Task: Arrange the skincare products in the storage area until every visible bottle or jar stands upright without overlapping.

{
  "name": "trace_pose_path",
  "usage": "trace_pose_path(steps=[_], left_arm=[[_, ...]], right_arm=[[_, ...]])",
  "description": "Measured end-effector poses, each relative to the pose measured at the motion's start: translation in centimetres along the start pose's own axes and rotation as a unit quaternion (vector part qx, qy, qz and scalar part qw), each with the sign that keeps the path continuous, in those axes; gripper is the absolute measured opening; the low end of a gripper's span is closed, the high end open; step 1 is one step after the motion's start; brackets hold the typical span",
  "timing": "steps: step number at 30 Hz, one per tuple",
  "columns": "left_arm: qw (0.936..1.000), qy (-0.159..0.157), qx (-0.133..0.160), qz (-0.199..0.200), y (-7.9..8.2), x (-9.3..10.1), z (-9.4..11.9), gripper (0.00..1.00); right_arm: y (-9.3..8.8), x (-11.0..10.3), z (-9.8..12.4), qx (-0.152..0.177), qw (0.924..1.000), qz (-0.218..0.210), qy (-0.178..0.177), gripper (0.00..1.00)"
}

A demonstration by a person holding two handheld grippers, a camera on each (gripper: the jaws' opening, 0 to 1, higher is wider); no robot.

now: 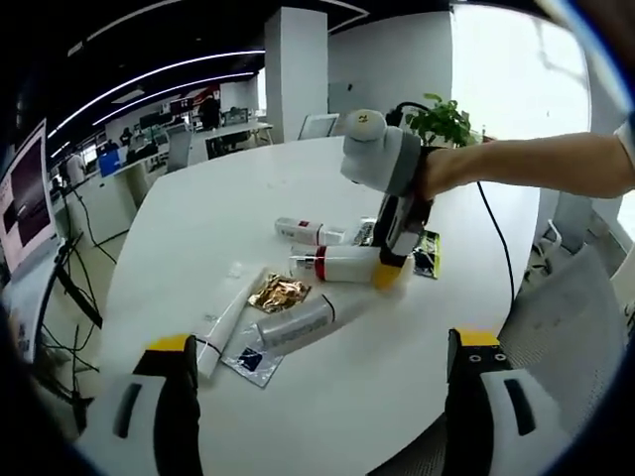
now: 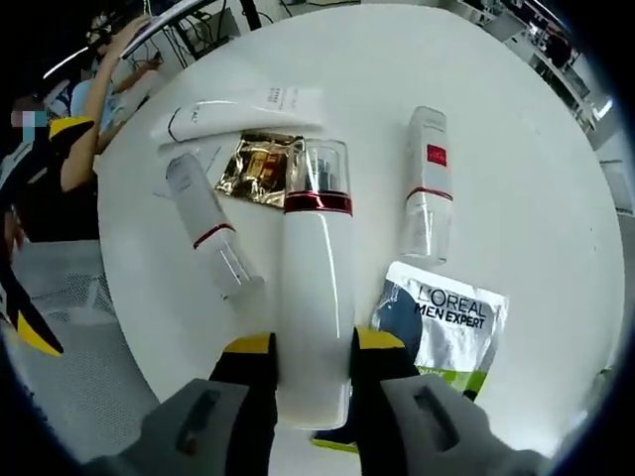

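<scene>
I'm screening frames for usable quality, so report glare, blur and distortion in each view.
Left gripper view: the window behind the plant is blown out white; fisheye bends the table edge; bottles stay fairly sharp. Right gripper view: even light, soft shadows; the sachet print reads clearly; the held bottle looks stretched; people at the edge are blurred.

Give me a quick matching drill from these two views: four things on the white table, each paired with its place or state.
Column 1:
1. red-banded bottle
2. gold foil packet
3. L'Oreal sachet
4. left gripper

Column 2:
A. open, holding nothing
B. lying flat between the right gripper's jaws
C. beside the bottle's base
D. crumpled, by the clear cap

Pairs: 1-B, 2-D, 3-C, 4-A
</scene>
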State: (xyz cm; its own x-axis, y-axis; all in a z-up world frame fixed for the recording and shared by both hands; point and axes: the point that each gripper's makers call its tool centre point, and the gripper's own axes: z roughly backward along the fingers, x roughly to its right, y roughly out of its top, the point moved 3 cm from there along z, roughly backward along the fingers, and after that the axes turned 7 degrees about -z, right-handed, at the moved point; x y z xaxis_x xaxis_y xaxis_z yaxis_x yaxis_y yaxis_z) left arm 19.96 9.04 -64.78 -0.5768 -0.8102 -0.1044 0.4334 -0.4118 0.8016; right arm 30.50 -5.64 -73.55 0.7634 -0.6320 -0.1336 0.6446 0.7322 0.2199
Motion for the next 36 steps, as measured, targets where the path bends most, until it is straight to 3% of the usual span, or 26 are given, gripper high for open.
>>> trace_pose_path(steps=[5,11,13,16,21,30,36], left_arm=[[0.9998,-0.01,0.004,-0.015,0.5,-0.2,-0.6,0.95],[0.9981,-0.044,0.014,-0.041,0.9,0.5,-1.6,0.86],[0.9973,-0.056,0.017,-0.044,1.0,0.8,-1.9,0.81],[0.9934,-0.099,0.033,-0.047,1.3,1.8,-2.3,0.62],[0.9911,-0.119,0.035,-0.047,1.3,2.3,-3.1,0.53],[0.9811,-0.183,0.055,-0.031,2.7,3.6,-4.6,0.39],[0.9688,-0.234,0.07,0.04,3.6,4.9,-5.5,0.41]], right_arm=[[-0.9,-0.1,0.6,0.003,0.9983,-0.045,0.038,0.26],[-2.2,-0.3,1.1,0.0,0.9931,-0.087,0.079,0.26],[-2.5,0.1,1.2,0.005,0.9921,-0.093,0.083,0.26],[-3.1,0.2,1.2,0.004,0.9902,-0.107,0.089,0.26],[-3.8,-0.1,1.4,0.008,0.9846,-0.133,0.114,0.26],[-5.0,0.4,1.4,0.021,0.9735,-0.175,0.145,0.27],[-5.9,0.2,1.4,0.037,0.96,-0.213,0.178,0.26]])
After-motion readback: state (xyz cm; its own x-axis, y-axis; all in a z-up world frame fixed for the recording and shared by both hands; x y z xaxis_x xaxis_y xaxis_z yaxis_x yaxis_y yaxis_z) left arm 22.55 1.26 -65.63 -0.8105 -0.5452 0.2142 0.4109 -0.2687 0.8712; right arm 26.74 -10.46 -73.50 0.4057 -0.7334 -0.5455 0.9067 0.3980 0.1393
